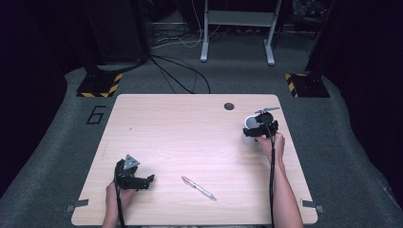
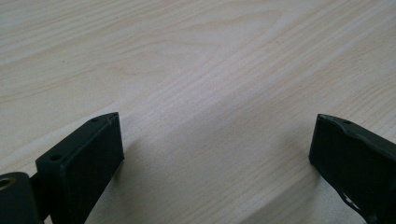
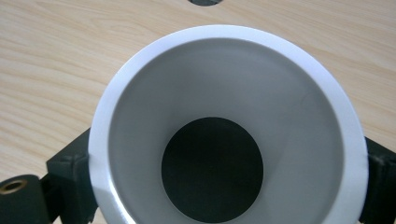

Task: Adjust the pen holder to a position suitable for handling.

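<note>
A white cup (image 1: 247, 138) stands upright at the right side of the light wooden table (image 1: 180, 128). My right gripper (image 1: 260, 129) is shut on it from the near side. In the right gripper view I look down into the cup (image 3: 224, 79), which has a dark bottom, with one black jaw pressed against each side. My left gripper (image 1: 148, 181) rests low over the table's near left part, pointing right. Its jaws (image 2: 215, 140) stand wide open over bare wood. A silver pen (image 1: 198, 187) lies on the table to the right of the left gripper, apart from it.
A dark round cable hole (image 1: 229, 106) sits near the table's far edge, just beyond the cup. Beyond the table, cables, a grey desk frame (image 1: 237, 28) and two stands with yellow-black bases (image 1: 97, 85) occupy the carpet.
</note>
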A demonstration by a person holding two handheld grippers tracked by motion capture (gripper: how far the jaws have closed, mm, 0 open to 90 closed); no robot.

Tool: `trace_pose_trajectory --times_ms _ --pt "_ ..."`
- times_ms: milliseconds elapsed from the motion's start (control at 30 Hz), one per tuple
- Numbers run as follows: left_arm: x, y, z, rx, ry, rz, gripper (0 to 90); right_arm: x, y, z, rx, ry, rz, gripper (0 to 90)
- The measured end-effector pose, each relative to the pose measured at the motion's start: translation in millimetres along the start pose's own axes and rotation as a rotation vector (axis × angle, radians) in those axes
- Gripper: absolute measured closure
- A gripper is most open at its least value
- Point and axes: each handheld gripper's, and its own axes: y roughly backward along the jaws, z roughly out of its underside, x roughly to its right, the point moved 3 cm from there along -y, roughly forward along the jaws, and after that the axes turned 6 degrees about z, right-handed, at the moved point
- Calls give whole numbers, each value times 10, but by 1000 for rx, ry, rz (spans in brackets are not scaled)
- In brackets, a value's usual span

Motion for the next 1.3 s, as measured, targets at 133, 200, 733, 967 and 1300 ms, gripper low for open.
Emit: trace_pose_trajectory --times_ms 133,200,733,967,1300 --pt "2 1 1 -2 1 0 32 -138 -20 -29 7 17 -20 58" --pt "0 1 0 -1 1 1 32 -183 -31 -48 6 22 -25 59" --pt "2 0 0 0 4 1 33 -495 -61 -106 9 79 -70 58" --pt "0 1 0 0 3 1 33 -703 -101 -159 20 119 -105 59" --pt "5 -1 1 1 7 3 33 -1058 -176 -255 33 172 -161 57"
